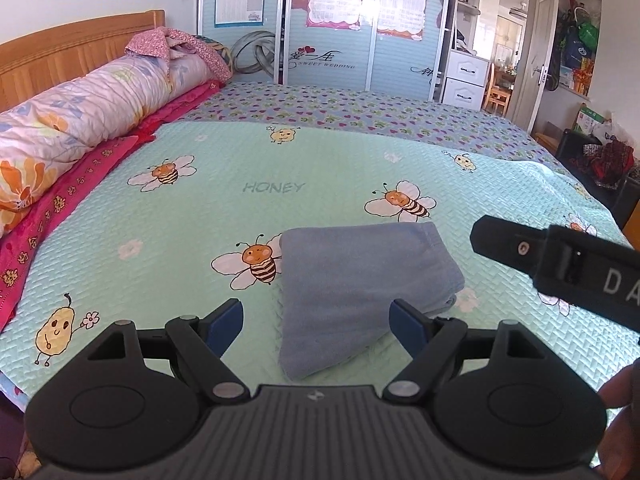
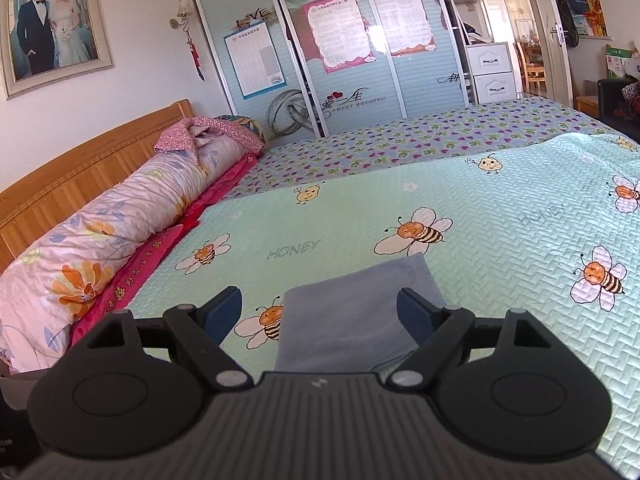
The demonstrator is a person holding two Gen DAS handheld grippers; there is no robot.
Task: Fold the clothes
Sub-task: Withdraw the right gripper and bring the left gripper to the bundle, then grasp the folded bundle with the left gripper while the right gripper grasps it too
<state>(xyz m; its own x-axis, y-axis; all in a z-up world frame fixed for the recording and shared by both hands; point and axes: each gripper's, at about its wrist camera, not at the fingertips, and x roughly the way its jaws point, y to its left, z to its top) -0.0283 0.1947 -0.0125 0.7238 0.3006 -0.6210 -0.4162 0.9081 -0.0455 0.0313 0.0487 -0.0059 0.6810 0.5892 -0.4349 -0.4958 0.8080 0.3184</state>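
while both tools hang above the bed, this is how things lie:
garment: blue cloth [image 1: 360, 280], folded into a compact, layered rectangle, flat on the near middle of the green bee bedspread [image 1: 160, 220], just right of a printed bee.
left gripper [image 1: 318, 326]: jaws spread wide, nothing between the pads, held clear above the cloth's near edge.
right gripper [image 2: 320, 314]: jaws equally wide, empty, above the same cloth; its black body shows at the right of the left view.
done: the fold looks finished, edges roughly aligned.
left: judging by sight, little; no other loose clothes show on the spread.
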